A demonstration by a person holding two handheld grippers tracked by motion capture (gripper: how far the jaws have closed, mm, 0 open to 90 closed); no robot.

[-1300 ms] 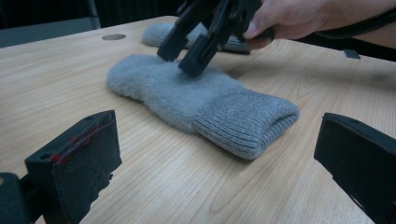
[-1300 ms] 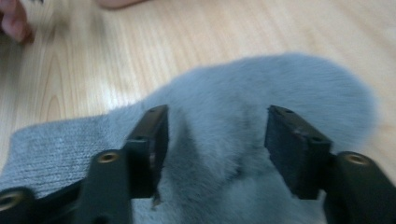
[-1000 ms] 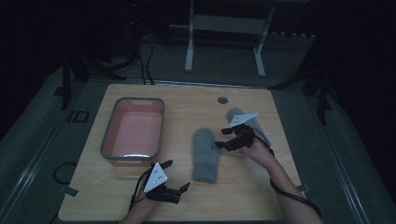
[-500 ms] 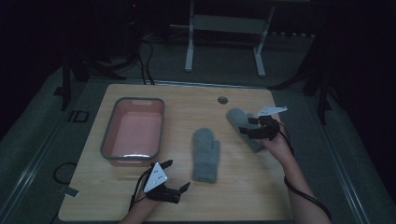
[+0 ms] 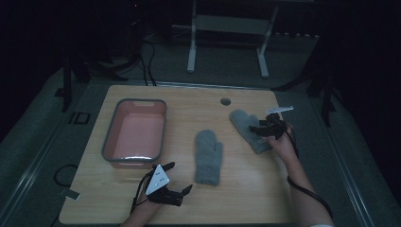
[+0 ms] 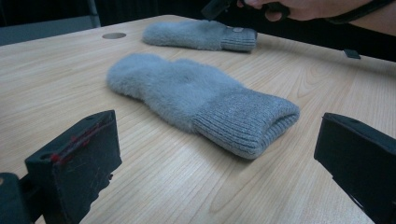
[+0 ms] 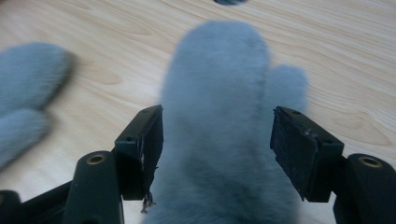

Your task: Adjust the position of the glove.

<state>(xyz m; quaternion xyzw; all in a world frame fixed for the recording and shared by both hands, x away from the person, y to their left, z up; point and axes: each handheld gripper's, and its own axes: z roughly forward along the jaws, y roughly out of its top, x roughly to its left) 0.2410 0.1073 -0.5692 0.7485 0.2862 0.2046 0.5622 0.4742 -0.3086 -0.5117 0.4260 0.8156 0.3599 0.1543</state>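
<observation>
Two grey fuzzy mittens lie flat on the wooden table point(image 5: 142, 198). One mitten point(image 5: 208, 156) is in the middle with its cuff toward me. The other mitten point(image 5: 246, 125) lies at the right, angled. My right gripper point(image 5: 257, 130) hovers open over that mitten's cuff end. In the right gripper view its jaws straddle the mitten point(image 7: 219, 84), and the middle mitten point(image 7: 28, 74) is blurred at the left. My left gripper point(image 5: 178, 177) stands open near the front edge, pointed at the middle mitten's cuff point(image 6: 247, 126), apart from it. The farther mitten point(image 6: 196, 35) lies behind.
A pink tray with a grey rim point(image 5: 109, 137) stands on the left half of the table, and I see nothing in it. A round cable hole point(image 5: 225, 101) is near the back edge. Dark floor and a metal stand lie beyond the table.
My right gripper has moved right and back, from between the two mittens to the cuff end of the right mitten. The left gripper and both mittens have stayed put.
</observation>
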